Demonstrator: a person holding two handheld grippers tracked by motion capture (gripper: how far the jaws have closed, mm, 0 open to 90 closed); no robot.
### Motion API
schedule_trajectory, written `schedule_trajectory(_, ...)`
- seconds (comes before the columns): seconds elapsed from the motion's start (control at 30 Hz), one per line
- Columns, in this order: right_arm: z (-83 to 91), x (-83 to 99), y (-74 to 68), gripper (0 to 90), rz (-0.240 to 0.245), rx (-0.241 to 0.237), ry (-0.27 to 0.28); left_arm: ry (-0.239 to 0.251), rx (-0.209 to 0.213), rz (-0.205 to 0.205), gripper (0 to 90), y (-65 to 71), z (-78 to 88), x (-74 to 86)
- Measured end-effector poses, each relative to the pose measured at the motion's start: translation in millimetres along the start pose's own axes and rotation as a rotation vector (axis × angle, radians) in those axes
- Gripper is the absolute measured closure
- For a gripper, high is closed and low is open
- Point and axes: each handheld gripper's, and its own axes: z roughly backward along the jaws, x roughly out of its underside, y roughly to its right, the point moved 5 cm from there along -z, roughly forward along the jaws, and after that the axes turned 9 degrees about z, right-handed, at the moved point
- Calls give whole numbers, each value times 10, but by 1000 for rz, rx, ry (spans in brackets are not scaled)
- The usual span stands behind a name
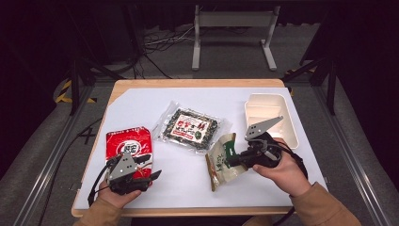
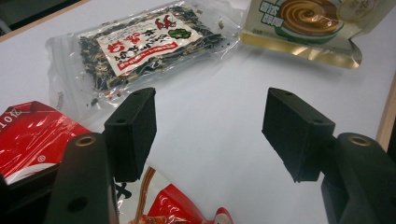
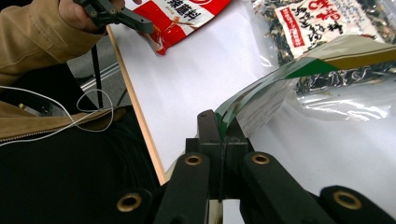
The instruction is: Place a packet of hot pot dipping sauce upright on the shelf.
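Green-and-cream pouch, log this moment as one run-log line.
right gripper: shut on green-and-cream pouch, lifted | left gripper: open, over red packet | seaweed bag: flat on table | white tray: empty

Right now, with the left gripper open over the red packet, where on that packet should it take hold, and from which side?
Probably the near bottom edge of the red packet. It lies flat on the white sheet, so only a thin rim gives the pads purchase. The left gripper hangs open at that end; coming in low from the person's side, jaws level with the table, seems best.
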Motion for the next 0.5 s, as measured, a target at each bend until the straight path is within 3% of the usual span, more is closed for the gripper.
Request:
schedule_trajectory(0.37, 125, -110, 23, 895, 42, 15, -28, 2, -3, 2, 354, -8, 11, 1)
schedule_trajectory(0.5, 215, -151, 88, 895, 75, 47, -67, 3, -4, -1, 353, -13, 11, 0)
